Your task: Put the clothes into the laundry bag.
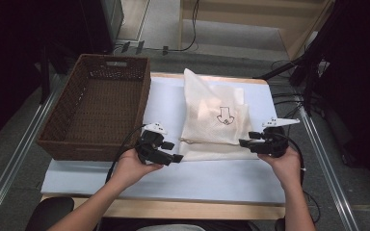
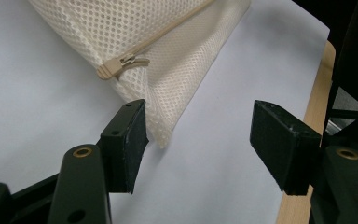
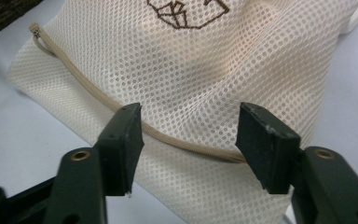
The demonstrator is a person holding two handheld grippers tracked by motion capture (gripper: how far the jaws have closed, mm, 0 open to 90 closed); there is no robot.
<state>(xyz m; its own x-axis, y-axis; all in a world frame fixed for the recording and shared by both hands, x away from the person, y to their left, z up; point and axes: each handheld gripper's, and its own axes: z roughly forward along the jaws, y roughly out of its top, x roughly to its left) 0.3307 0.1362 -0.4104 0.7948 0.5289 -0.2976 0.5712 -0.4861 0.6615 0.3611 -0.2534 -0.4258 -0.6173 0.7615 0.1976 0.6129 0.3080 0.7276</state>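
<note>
A cream mesh laundry bag (image 1: 215,115) with a brown printed drawing lies flat on the white table cover (image 1: 212,178). Its near edge carries a tan zipper (image 3: 121,119), whose pull (image 2: 120,64) sits near the bag's left corner. My left gripper (image 1: 173,155) is open at that corner; in the left gripper view the mesh corner (image 2: 168,102) lies between the jaws, next to the left one. My right gripper (image 1: 244,142) is open at the bag's near right corner, its jaws standing either side of the zipper line over the mesh (image 3: 191,79).
A dark brown woven basket (image 1: 99,79) stands at the table's left, beside the bag. The table's wooden front edge (image 1: 192,210) runs along the bottom. Cables and dark stands (image 1: 308,72) sit beyond the table's right side.
</note>
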